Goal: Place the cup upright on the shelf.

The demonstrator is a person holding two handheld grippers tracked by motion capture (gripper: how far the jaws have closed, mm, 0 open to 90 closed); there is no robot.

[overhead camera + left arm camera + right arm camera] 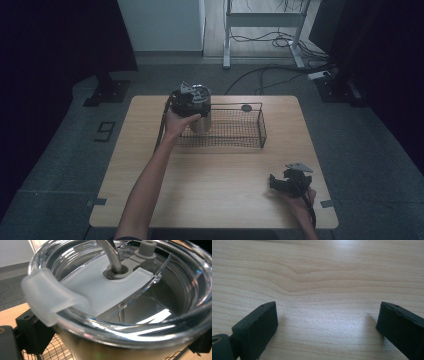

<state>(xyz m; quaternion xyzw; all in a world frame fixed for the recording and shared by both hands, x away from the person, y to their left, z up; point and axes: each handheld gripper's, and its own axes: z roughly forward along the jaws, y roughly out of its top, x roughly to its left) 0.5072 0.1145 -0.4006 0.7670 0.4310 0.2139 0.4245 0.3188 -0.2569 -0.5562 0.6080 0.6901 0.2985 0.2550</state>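
Note:
A steel tumbler (202,117) with a clear lid (120,290) and a metal straw (112,255) stands upright at the left end of a black wire basket (235,131). My left gripper (186,103) is shut on the tumbler just below the lid, with one black jaw on each side of it. In the left gripper view the basket's mesh (55,350) lies right under the tumbler. I cannot tell whether the tumbler rests on the basket floor. My right gripper (278,182) stands open over bare wood near the front right of the table, with nothing between its fingers (258,326).
The wire basket sits at the back middle of the wooden table (215,185). A small dark round disc (246,107) lies at the basket's far rim. Desk legs and cables (270,40) are on the floor beyond the table.

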